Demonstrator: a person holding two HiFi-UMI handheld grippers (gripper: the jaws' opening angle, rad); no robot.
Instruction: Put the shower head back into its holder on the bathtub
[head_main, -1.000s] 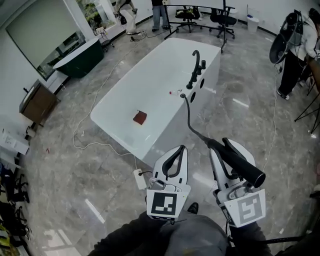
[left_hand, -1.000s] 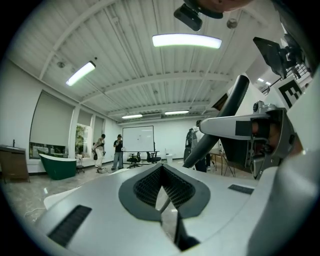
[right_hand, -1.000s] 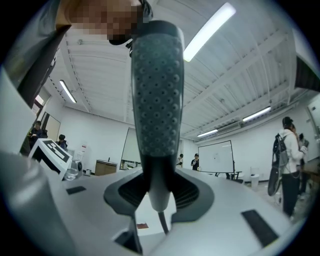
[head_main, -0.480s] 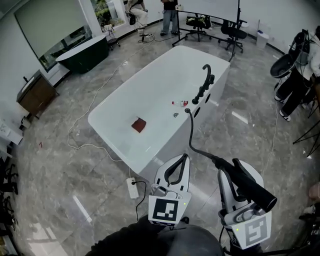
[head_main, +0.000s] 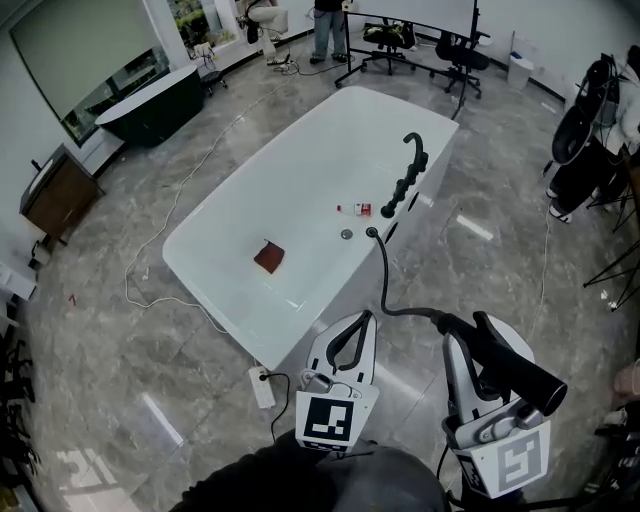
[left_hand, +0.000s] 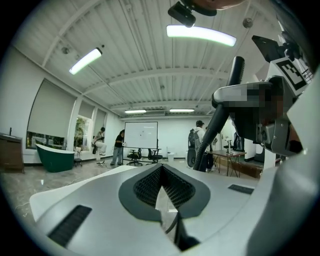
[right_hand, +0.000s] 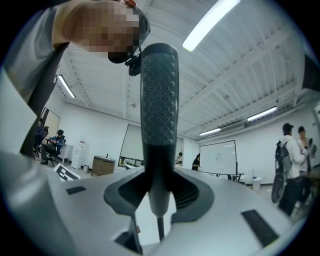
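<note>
While the right claw (head_main: 478, 345) is clenching the narrow, hose-side part of the shower head (head_main: 512, 367), the person is standing on the floor off the near corner of the white bathtub (head_main: 215, 225), well apart from the black fittings (head_main: 405, 175) on its right-hand rim. That low grip is probably leaving the dimpled spray end free so it can be steered into the holder. The hose (head_main: 383, 275) is trailing from the rim to the handle in a slack curve, which is leaving room to carry the head closer. The left claw (head_main: 368, 316) is riding clenched on nothing, its pads meeting, likely being kept spare for steadying. Which of those black fittings is the holder is proving too small to tell from the head view, and both gripper views are looking up into the room rather than at them. A red item (head_main: 268, 256) and a small bottle-like thing (head_main: 352, 209) are lying in the tub, too small to name.
</note>
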